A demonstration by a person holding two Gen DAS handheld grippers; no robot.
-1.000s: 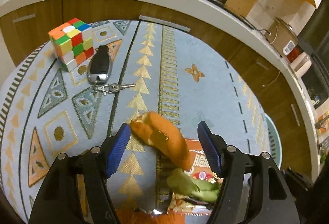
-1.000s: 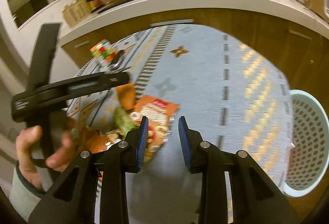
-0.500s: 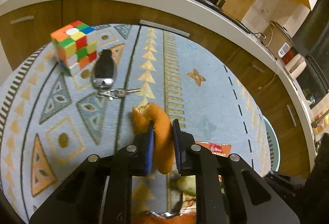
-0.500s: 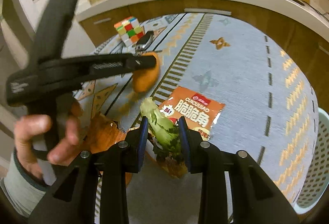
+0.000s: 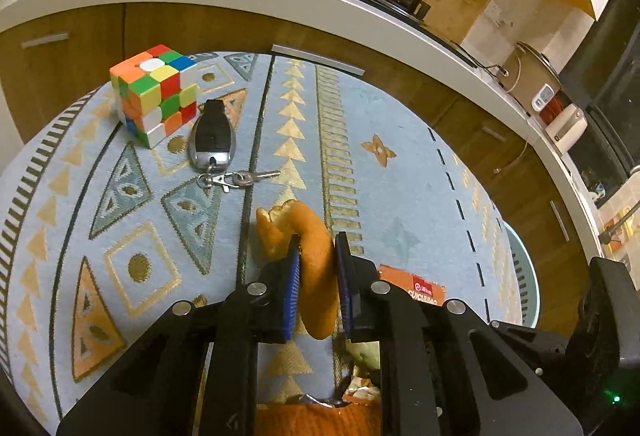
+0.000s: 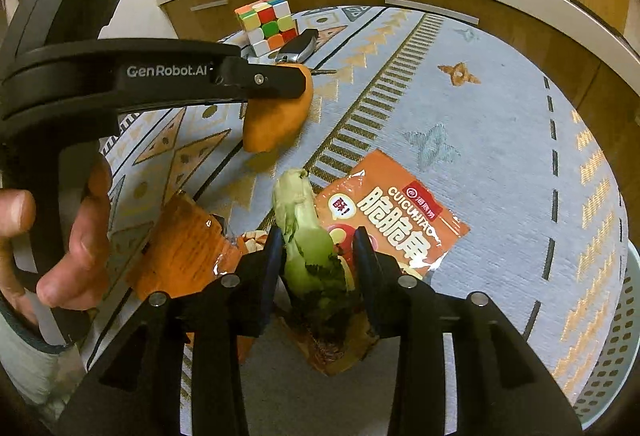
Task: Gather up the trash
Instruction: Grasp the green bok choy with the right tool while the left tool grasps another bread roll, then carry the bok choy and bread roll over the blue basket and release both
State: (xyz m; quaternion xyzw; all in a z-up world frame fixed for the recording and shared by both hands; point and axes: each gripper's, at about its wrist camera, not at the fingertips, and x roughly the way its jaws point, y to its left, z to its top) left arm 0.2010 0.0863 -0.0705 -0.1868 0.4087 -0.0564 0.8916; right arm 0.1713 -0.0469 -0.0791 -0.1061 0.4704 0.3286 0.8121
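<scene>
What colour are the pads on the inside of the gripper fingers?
Blue, ribbed pads on black fingers; the left wrist view shows them best.

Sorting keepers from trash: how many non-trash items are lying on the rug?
2. A Rubik's cube sits at the rug's far left; a car key fob with keyring lies just right of it. More could be hidden behind the grippers.

Two close downward views, shared rug (image 5: 400,164)

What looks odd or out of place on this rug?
Food scraps litter the rug: an orange peel, a wilted green vegetable and a crumpled snack wrapper. A Rubik's cube and car key lie there too.
</scene>
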